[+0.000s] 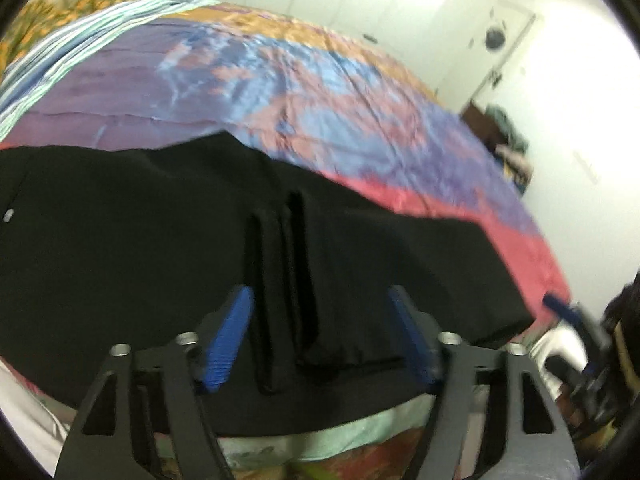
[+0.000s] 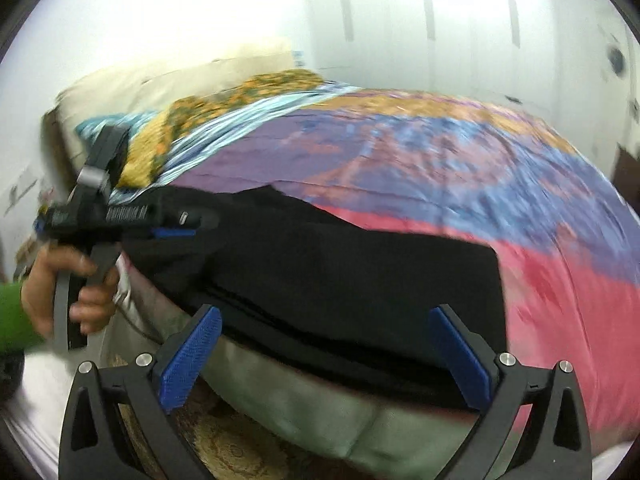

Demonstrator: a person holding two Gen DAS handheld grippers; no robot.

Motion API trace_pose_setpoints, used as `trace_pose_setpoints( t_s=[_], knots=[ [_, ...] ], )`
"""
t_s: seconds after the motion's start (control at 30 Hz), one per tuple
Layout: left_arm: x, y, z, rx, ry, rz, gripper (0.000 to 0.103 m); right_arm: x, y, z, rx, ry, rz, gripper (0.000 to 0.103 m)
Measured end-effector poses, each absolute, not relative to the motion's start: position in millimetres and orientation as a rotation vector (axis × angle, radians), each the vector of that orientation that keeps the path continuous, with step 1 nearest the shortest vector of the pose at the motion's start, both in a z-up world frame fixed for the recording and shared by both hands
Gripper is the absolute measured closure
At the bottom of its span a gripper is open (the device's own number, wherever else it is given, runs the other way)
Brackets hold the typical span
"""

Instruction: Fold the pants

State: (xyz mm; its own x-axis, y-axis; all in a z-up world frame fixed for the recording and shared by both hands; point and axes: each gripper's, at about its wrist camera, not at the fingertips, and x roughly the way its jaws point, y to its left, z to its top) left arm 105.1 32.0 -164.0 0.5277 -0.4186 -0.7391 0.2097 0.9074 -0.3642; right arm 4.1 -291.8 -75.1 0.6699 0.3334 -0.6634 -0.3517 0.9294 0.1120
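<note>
Black pants [image 1: 140, 248] lie flat along the near edge of the bed, with belt loops at the waistband. They also show in the right wrist view [image 2: 360, 276]. My left gripper [image 1: 320, 300] is open, its blue pads either side of the waistband belt loops, just above the cloth. My right gripper [image 2: 324, 316] is open over the near edge of the pants, holding nothing. The left gripper also shows in the right wrist view [image 2: 176, 232] at the far left end of the pants, held by a hand. The right gripper's blue tip shows at the right edge of the left wrist view [image 1: 560, 304].
The bed has a multicoloured cover [image 1: 280, 80] of purple, blue, orange and pink [image 2: 440, 160]. A yellow patterned pillow [image 2: 240, 96] and striped cloth [image 1: 80, 40] lie at the head. White wardrobe doors [image 2: 440, 20] stand behind. The mattress side [image 2: 300, 392] drops off in front.
</note>
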Motion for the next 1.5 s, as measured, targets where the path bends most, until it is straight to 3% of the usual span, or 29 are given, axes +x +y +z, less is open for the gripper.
trace_pose_setpoints(
  t_s=[0.03,0.13,0.2,0.23,0.47,0.6,0.7,0.73,0.77,0.83,0.93,1.0,1.07,1.13,1.17,1.23,1.33,1.5],
  knots=[
    [106,27,-166,-0.219,0.957,-0.38,0.052,11,-293,-76,-0.01,0.744,0.378,0.001],
    [106,12,-169,-0.133,0.971,-0.375,0.058,18,-291,-78,0.016,0.75,0.392,0.001],
    [105,10,-175,-0.092,0.986,-0.367,0.075,19,-287,-82,0.005,0.761,0.413,0.001],
    [106,7,-179,-0.075,1.006,-0.358,0.096,15,-286,-82,-0.002,0.763,0.42,0.001],
    [82,42,-162,-0.173,0.976,-0.3,0.099,7,-283,-79,-0.044,0.704,0.419,0.001],
    [92,44,-182,-0.169,1.034,-0.293,0.098,14,-284,-87,-0.023,0.751,0.421,0.001],
    [92,36,-178,-0.134,1.024,-0.281,0.092,20,-282,-96,-0.02,0.794,0.42,0.001],
    [91,35,-175,-0.13,1.017,-0.271,0.076,20,-282,-96,-0.023,0.798,0.417,0.001],
    [89,37,-171,-0.129,1.003,-0.251,0.053,19,-282,-97,-0.024,0.799,0.415,0.001],
    [85,43,-164,-0.141,0.955,-0.215,0.027,19,-284,-97,-0.017,0.799,0.413,0.001],
    [95,48,-167,-0.179,0.976,-0.228,0.024,20,-286,-99,-0.003,0.804,0.411,0.001],
    [104,46,-175,-0.188,1.021,-0.245,0.029,21,-285,-100,-0.004,0.809,0.416,0.001],
    [113,35,-187,-0.167,1.088,-0.284,0.047,20,-283,-100,-0.013,0.808,0.419,0.001],
    [116,22,-192,-0.106,1.118,-0.288,0.049,17,-282,-98,-0.022,0.799,0.421,0.001],
    [115,18,-193,-0.084,1.11,-0.296,0.067,16,-283,-97,-0.025,0.793,0.419,0.001],
    [115,16,-191,-0.095,1.098,-0.297,0.087,15,-284,-95,-0.021,0.782,0.414,0.001],
    [108,25,-176,-0.119,1.036,-0.28,0.094,15,-291,-90,0.0,0.771,0.391,0.001],
    [107,36,-175,-0.103,1.017,-0.278,0.094,21,-326,-69,0.121,0.742,0.315,0.001]
  ],
)
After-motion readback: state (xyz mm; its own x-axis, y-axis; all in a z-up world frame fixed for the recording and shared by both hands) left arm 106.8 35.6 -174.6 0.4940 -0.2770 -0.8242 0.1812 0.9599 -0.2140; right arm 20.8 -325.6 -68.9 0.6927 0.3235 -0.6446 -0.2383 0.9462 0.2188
